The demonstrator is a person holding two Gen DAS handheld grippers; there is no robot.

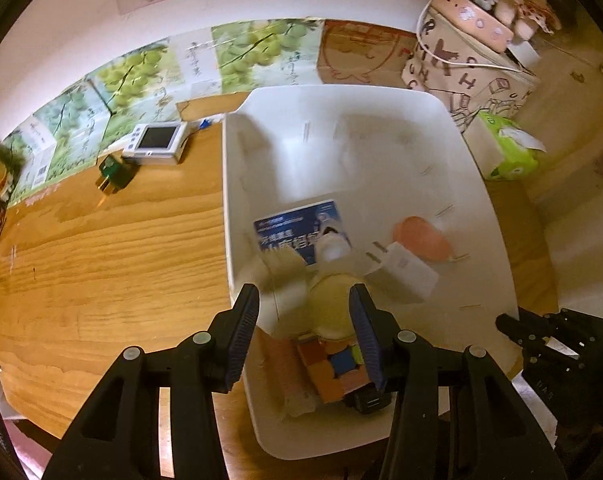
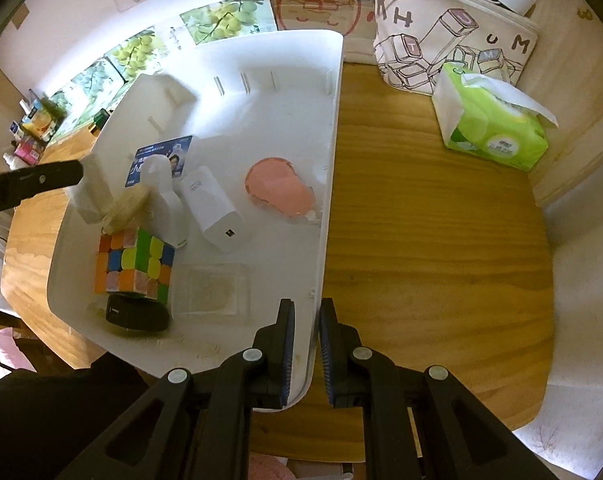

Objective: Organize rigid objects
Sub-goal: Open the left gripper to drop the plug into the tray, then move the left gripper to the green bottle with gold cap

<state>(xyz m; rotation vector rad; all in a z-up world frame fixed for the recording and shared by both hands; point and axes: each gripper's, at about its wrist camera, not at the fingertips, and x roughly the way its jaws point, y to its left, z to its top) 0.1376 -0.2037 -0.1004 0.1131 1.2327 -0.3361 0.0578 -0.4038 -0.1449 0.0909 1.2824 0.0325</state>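
A white bin point(image 1: 341, 140) stands on the wooden table, seen in both wrist views. In it lie a coloured cube point(image 2: 133, 268), a black charger point(image 2: 137, 314), a clear square case point(image 2: 211, 288), a white adapter point(image 2: 213, 208), a pink oval thing point(image 2: 279, 188) and a blue card point(image 2: 169, 152). My left gripper point(image 1: 305, 332) hangs over the bin's near-left corner, shut on a blurred white thing with a tan part point(image 1: 285, 300). My right gripper point(image 2: 307, 344) is shut on the bin's right rim point(image 2: 329, 184).
A green tissue pack point(image 2: 497, 128) and a printed canvas bag point(image 2: 453, 32) stand right of the bin. Left of it on the table point(image 1: 101, 280) are a white device with a screen point(image 1: 157, 142) and a small green-black item point(image 1: 113, 172). Boxes line the wall.
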